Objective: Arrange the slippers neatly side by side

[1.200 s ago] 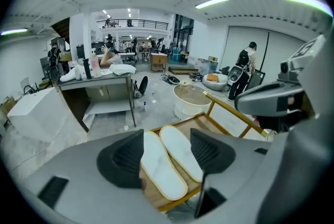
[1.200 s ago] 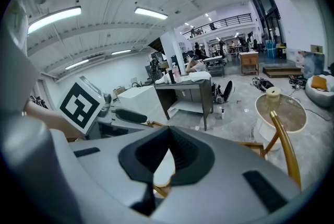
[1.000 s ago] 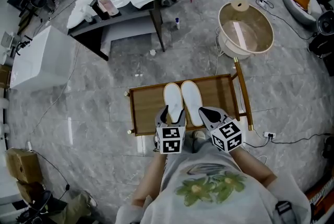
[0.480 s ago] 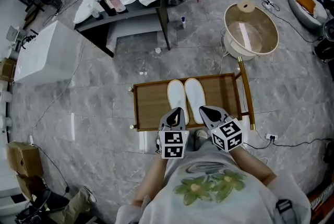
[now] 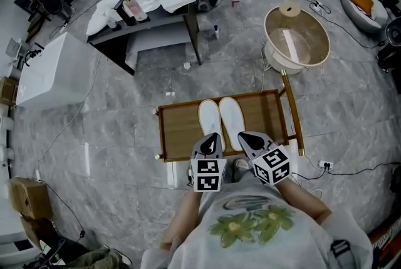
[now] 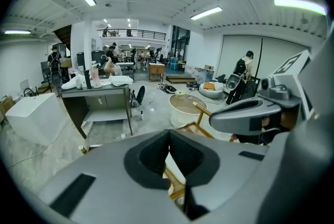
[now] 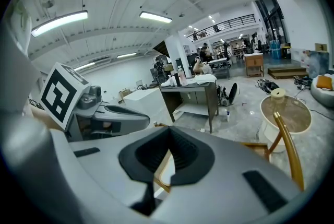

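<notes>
slippers: left slipper (image 5: 210, 118) and right slipper (image 5: 230, 121), white, close side by side mid-tray (image 5: 178, 130) | axis: long axes parallel; both run away from the person | left gripper (image 5: 212, 138): jaws closed, empty; over left slipper's near end | right gripper (image 5: 245, 138): jaws closed, empty; beside right slipper's near end
</notes>
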`<state>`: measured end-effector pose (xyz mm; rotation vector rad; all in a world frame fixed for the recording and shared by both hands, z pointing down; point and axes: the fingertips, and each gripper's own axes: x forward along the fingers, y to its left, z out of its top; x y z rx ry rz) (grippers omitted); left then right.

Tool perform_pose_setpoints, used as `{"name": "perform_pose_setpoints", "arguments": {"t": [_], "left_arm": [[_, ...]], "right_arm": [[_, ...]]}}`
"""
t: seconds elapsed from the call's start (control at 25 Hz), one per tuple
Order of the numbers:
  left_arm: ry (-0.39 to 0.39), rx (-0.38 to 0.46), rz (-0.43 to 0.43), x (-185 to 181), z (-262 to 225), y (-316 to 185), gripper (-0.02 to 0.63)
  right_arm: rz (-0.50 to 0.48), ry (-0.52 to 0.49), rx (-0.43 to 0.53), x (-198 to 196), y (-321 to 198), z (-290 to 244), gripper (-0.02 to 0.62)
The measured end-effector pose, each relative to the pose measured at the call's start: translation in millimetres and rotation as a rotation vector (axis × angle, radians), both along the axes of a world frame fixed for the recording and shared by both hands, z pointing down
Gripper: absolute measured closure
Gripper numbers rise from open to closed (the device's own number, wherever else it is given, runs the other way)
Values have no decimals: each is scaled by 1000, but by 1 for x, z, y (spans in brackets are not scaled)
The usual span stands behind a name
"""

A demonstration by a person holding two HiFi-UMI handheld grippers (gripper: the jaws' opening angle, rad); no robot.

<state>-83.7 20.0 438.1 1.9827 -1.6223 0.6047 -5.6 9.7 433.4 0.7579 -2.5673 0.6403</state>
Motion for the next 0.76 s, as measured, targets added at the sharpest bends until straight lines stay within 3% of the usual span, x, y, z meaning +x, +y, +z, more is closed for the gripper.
{"name": "perform_pose_setpoints", "arguments": {"t": [0.76], "left_arm": [[19, -5, -4, 3, -1, 11, 591]], "right_arm": [[-13, 16, 6, 3, 8, 0, 589]]}}
